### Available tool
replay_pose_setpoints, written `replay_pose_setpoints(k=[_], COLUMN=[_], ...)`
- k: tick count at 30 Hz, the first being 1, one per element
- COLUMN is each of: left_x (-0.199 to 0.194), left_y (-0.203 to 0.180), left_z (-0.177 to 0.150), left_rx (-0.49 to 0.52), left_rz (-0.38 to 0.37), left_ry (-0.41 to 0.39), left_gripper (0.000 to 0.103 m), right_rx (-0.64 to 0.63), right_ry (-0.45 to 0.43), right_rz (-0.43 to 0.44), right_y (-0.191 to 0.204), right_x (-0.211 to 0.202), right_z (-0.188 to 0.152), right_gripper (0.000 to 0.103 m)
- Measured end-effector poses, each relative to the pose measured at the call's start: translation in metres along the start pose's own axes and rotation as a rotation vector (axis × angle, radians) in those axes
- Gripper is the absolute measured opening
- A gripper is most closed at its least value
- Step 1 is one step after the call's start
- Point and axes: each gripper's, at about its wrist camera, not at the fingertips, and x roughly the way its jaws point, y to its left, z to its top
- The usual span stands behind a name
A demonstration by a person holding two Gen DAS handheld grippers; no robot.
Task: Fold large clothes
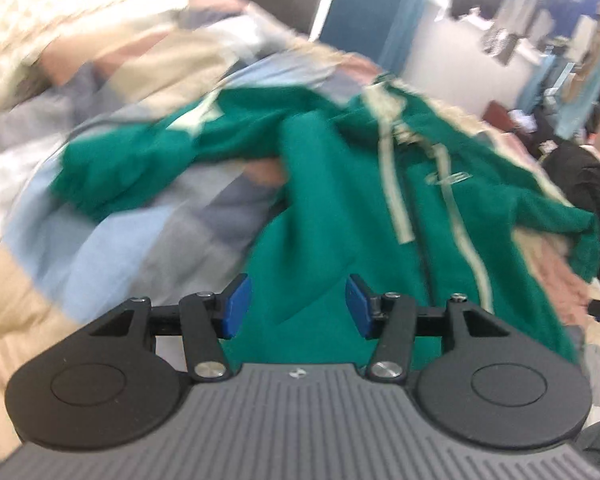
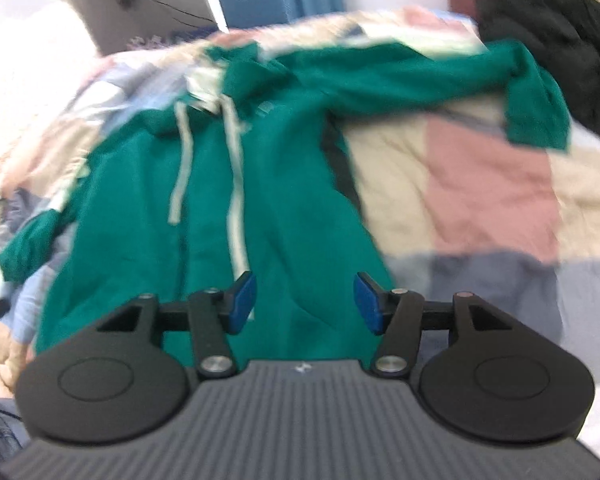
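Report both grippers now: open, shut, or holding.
Left gripper: open, holding nothing, above the green hoodie.
Right gripper: open, holding nothing.

Motion blur smears the green zip-up hooded sweatshirt and the patchwork quilt beneath it. Its small chest print is unreadable. The hanging clothes far behind, perhaps on a rack, blur together.

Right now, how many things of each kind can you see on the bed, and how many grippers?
Green hoodie: 1
Patchwork quilt: 1
Black garment: 1
Grippers, left gripper and right gripper, both open: 2
Total: 5
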Motion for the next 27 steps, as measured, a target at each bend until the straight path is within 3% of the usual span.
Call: replay_pose_setpoints(k=[7, 10, 17, 27], left_x=[0.037, 0.065, 0.139, 0.196], left_y=[-0.069, -0.079, -0.067, -0.057], left_z=[0.008, 0.003, -0.017, -0.026], left_rx=[0.078, 0.108, 0.084, 0.131], left_rz=[-0.088, -0.131, -0.09, -0.022], left_ry=[-0.073, -0.068, -0.001, 0.018], left_gripper=[0.058, 0.058, 0.058, 0.058], right_rx=[-0.097, -0.122, -0.22, -0.33], right_ry=[-0.086, -0.107, -0.132, -0.128], right_rz=[0.1, 0.103, 0.043, 0.016], right_y=[0.055, 0.068, 0.074, 0.084], right_x=[0.03, 0.054, 0.113, 0.16], right_z=[0.004, 0.003, -0.004, -0.004], right_gripper=[0.056, 0.056, 0.056, 0.056])
